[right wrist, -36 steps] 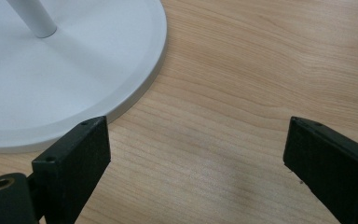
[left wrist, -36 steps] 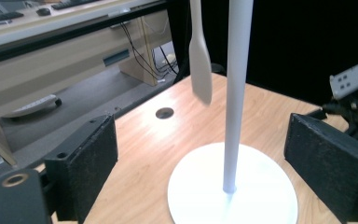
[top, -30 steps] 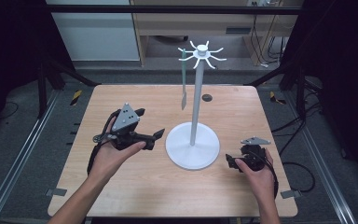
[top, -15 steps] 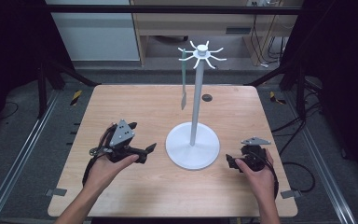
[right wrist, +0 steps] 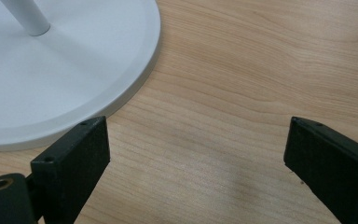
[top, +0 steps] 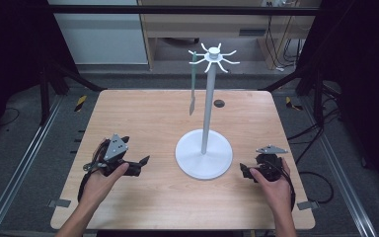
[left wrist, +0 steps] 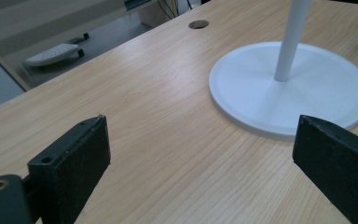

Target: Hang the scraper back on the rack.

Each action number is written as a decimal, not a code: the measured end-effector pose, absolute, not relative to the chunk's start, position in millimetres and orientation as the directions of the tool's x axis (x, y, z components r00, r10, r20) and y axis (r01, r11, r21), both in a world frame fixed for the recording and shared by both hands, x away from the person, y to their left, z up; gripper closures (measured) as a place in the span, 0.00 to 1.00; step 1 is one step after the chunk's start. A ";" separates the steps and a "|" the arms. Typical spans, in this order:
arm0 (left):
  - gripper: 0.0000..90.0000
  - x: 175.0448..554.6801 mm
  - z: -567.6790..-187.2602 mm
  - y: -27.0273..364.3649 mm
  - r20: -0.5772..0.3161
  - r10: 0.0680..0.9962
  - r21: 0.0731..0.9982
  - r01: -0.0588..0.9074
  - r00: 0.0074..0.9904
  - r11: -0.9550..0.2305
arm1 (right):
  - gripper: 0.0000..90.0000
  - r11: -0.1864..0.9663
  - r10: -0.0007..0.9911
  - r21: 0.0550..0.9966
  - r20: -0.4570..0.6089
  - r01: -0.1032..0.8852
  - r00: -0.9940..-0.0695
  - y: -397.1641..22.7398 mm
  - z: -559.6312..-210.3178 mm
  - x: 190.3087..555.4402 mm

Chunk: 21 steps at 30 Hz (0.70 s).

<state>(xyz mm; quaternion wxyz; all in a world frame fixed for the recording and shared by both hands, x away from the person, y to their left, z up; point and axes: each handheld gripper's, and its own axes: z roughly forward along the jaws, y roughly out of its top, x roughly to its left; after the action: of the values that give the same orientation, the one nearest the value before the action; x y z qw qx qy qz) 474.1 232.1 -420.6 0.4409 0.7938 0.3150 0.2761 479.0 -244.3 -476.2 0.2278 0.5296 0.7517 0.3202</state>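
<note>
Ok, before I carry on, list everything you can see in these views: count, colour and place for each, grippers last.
Table: one, light wood, under everything.
Stand: one, white, round base near the table's middle, thin pole, hooked arms fanning from the top.
Utensil: one, grey-green, hanging from a left-hand hook of the stand; its exact kind is too small to tell.
Cable hole: one, dark, in the tabletop behind the stand.
Left gripper: one, black with a grey plate, held low to the left of the base, fingers wide apart, nothing between them.
Right gripper: one, black with a grey plate, held low to the right of the base, fingers wide apart, nothing between them.
</note>
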 end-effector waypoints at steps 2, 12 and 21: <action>0.04 475.2 -426.9 240.3 0.160 0.754 0.869 0.271 0.637 -0.414 | 0.08 0.231 0.943 0.723 0.001 0.652 -0.334 -244.5 -476.4 479.0; 0.04 479.6 -446.3 271.0 0.161 0.797 0.855 0.321 0.582 -0.407 | 0.08 0.226 0.943 0.718 0.008 0.659 -0.331 -246.2 -477.2 479.3; 0.04 480.4 -464.2 283.4 0.136 0.797 0.801 0.408 0.589 -0.438 | 0.08 0.228 0.943 0.716 0.007 0.660 -0.333 -246.5 -477.5 479.4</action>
<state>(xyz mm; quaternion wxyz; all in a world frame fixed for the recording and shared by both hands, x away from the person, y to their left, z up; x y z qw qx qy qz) 480.4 283.4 -464.2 0.3766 0.8078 0.3729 0.2582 479.4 -246.5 -477.5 0.2216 0.5332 0.7517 0.3189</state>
